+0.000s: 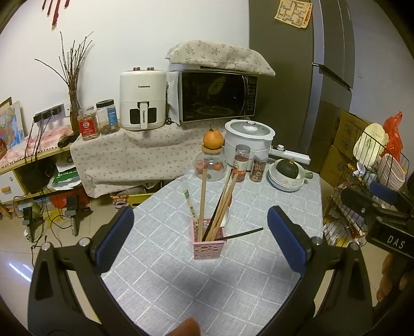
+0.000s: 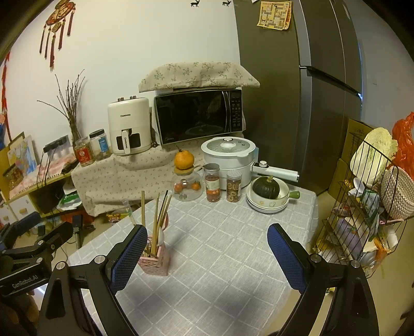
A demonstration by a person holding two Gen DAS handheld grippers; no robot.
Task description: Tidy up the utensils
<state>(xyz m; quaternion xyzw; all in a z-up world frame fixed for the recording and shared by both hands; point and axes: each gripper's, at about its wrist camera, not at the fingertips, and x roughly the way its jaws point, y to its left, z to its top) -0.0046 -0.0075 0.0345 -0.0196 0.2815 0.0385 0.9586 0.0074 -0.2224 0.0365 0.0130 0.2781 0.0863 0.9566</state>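
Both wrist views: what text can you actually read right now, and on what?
"DAS": right gripper body, seen from the left wrist.
"GenRobot.AI": left gripper body, seen from the right wrist.
"Changhong", small, likely: air fryer front and handle.
Microwave logo, jar labels, fridge paper: too small or blurred.

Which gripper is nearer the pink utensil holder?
Left. The left gripper frames the pink utensil holder between its open fingers; the right gripper has it beside its left finger.
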